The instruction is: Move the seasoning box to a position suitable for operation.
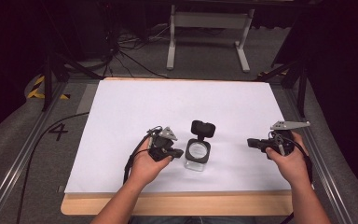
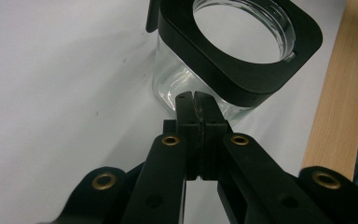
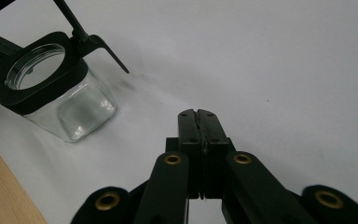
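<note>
A: Glass jar (image 1: pixel 197 156) sits near the front middle of the white tabletop (image 1: pixel 121 107), upright, mouth open. Black square collar around the rim; its hinged lid (image 1: pixel 203 129) is flipped back and stands behind the opening.

B: Left hand-held gripper (image 1: pixel 177 152)?

A: Clenched, nothing between the jaws. In the left gripper view the tips (image 2: pixel 196 99) are pressed together right at the jar's (image 2: pixel 223 70) lower glass wall, just beside it. Touching or a hair apart, cannot tell. My reading: it is parked there to steady or nudge the jar, or about to go for the collar.

B: And the right one?

A: Right hand-held gripper (image 1: pixel 251 142) is also clenched on nothing, well apart from the jar on its right side, jaws pointing toward it. Right gripper view has the closed tips (image 3: pixel 199 114) over bare white surface, jar (image 3: pixel 56 93) off at upper left. Probably waiting its turn; a judgement, not seen.

B: Anything hard to make out?

A: Jar looks empty, but glare in the glass makes the bottom uncertain. The lid is mostly cut off in both gripper views, so its hinge and any latch are unclear. The hands cover most of each gripper body in the high view. The wooden edge (image 1: pixel 177 203) under the white sheet shows along the front.
</note>
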